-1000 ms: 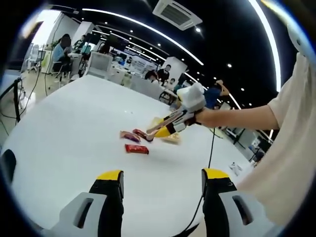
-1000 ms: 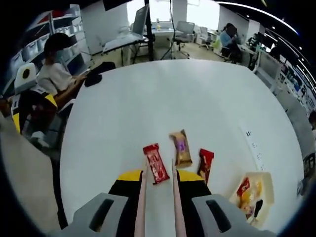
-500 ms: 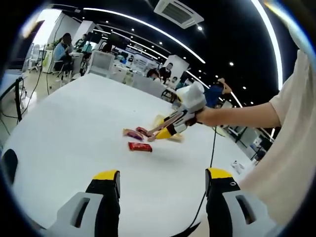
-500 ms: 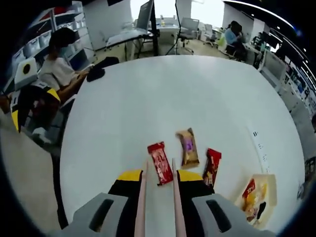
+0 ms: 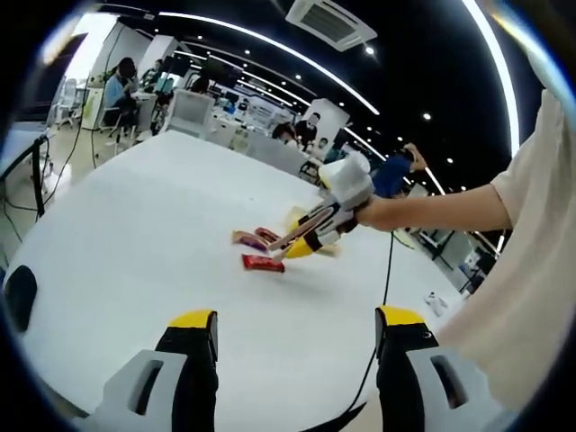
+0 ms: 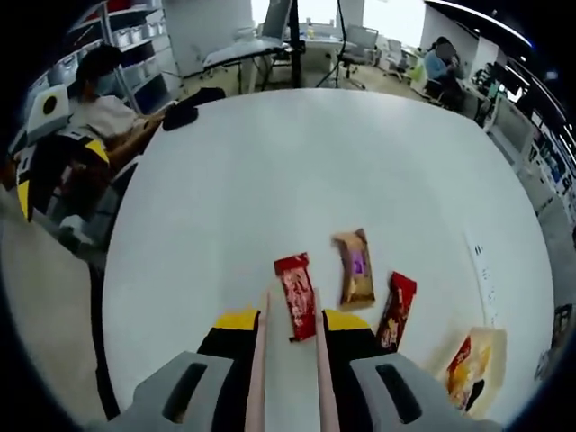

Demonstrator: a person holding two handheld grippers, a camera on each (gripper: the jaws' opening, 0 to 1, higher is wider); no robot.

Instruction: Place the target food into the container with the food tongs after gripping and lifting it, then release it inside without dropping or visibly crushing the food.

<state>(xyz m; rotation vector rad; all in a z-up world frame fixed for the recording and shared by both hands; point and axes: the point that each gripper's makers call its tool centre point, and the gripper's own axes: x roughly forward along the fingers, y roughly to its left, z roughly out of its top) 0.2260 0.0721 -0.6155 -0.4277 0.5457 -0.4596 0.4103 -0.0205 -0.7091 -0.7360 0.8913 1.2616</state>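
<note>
Now | right tool [image 6: 288,315]: tongs [image 6: 286,360] straddling red snack bar [image 6: 296,282], not gripped | left tool [image 5: 292,328]: wide open, empty

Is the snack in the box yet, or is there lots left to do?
Not yet. The container already holds some snacks. The right gripper has its tongs astride the red snack bar, which lies on the table. Gripping, lifting, carrying and releasing remain. The left gripper hangs open.

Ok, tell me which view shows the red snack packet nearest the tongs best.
The right gripper view: the red snack packet lies face-up on the white table, straight ahead between the tongs' two arms, its whole outline visible. The left gripper view shows the same packet small and far off, edge-on, with the tong tips just above it.
</note>
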